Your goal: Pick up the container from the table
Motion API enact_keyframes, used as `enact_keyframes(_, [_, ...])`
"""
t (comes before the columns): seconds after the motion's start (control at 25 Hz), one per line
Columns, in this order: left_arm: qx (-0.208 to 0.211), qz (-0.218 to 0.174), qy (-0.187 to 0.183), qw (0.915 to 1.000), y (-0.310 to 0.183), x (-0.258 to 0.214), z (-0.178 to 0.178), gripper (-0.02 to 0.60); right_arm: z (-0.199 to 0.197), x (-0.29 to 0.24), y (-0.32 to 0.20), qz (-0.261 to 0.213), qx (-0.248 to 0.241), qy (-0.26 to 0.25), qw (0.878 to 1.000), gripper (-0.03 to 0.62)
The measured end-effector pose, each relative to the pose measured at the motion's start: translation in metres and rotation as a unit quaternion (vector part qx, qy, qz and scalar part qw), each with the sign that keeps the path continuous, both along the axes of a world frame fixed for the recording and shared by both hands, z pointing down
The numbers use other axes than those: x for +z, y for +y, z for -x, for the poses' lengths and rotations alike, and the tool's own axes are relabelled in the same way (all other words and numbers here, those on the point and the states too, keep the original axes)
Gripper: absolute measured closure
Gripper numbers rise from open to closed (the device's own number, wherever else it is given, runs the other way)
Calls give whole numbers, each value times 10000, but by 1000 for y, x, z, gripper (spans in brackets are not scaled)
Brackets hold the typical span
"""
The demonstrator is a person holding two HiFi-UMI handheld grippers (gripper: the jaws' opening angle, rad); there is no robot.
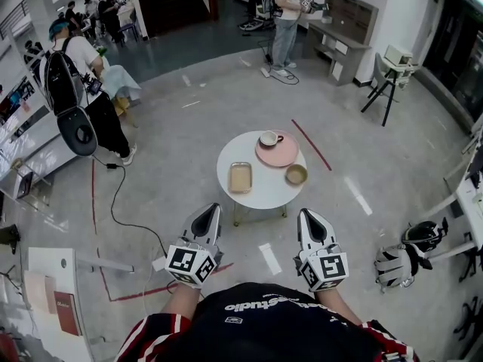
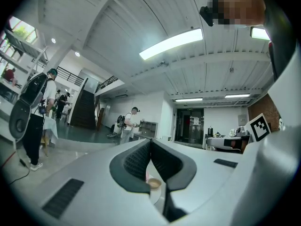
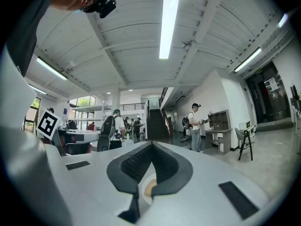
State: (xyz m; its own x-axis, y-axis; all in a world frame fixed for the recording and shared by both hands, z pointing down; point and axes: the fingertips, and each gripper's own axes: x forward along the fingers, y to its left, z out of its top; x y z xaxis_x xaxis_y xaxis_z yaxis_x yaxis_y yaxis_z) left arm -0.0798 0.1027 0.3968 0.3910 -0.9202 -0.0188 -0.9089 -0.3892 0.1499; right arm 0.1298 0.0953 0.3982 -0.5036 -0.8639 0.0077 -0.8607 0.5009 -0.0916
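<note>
A: How far along is this, would you say?

B: Right at the start, I reckon. Nearest us, the left gripper [image 1: 213, 208] and the right gripper [image 1: 307, 213] are held out level in front of the person. Each has its jaws pressed together with nothing between them.

A: So 2 grippers, both empty. And the container?

B: Well ahead of them, on the small round white table [image 1: 264, 193]. I take the shallow beige rectangular container [image 1: 240, 177] to be the one meant. It lies flat on the table's left half, apart from everything else, untouched.

A: What else is up there?

B: 1 small round tan bowl [image 1: 296, 174] on the right. Then 1 round pink plate [image 1: 287, 155] at the far edge, with 1 white cup [image 1: 269, 138] standing on it. That's 4 things in all.

A: Next move?

B: My guess is step closer, lower a gripper to the container, spread its jaws and take a rim, since it sits so low and flat. The left one lines up slightly better.

A: And beyond?

B: 1 person with a black backpack [image 1: 79, 89] off left, and 1 more person by the far cabinet [image 1: 287, 17].
</note>
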Motion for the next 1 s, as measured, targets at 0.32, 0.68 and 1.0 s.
enact_keyframes(0.32, [-2, 28, -6, 10000, -5, 5, -9, 557, -6, 7, -7, 67, -75, -148, 9998, 579])
enact_keyframes(0.68, [-83, 108, 141, 9998, -2, 6, -9, 557, -6, 9, -9, 84, -156, -182, 9997, 579])
enact_keyframes(1.0, [-186, 137, 162, 9996, -7, 5, -8, 557, -3, 7, -16, 63, -284, -171, 9994, 579])
